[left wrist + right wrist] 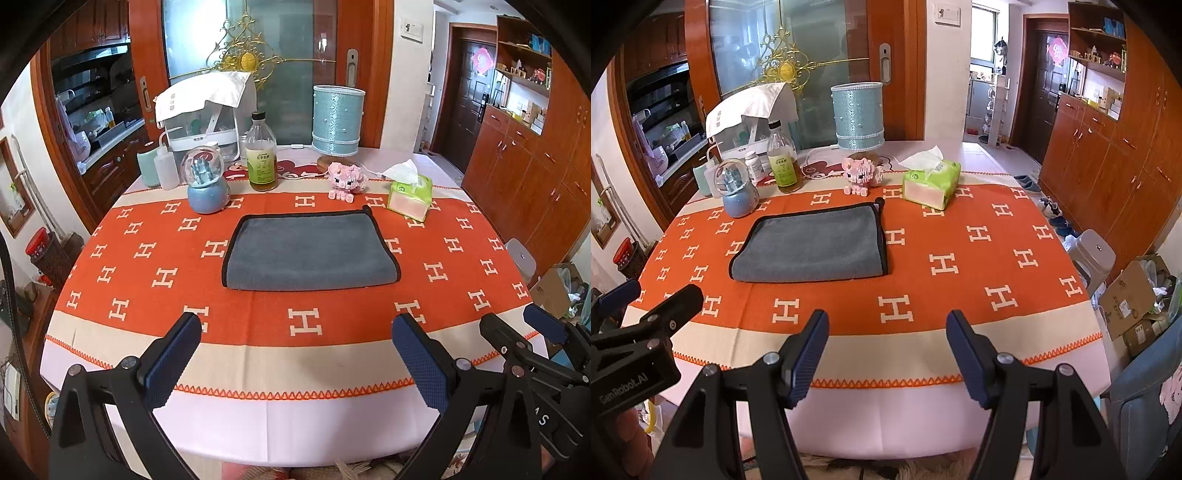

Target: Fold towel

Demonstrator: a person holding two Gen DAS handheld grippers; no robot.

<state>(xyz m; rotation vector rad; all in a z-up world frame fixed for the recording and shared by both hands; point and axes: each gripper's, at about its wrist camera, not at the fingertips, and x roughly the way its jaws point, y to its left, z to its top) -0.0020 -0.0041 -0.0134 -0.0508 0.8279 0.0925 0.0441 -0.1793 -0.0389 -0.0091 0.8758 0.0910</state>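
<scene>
A grey towel [310, 251] with black edging lies folded flat on the orange H-patterned tablecloth [147, 280], mid-table; it also shows in the right wrist view [812, 245]. My left gripper [297, 325] is open and empty, held above the table's near edge, well short of the towel. My right gripper [888, 321] is open and empty, also near the front edge, to the right of the towel. Each gripper shows at the edge of the other's view, the right gripper [524, 325] and the left gripper [653, 291].
Behind the towel stand a snow globe [206, 181], a glass bottle [261, 155], a pink brick pig [347, 179], a green tissue pack [410, 194] and a blue lamp [338, 120]. A stool [1095, 254] and cardboard boxes [1130, 299] are to the right of the table.
</scene>
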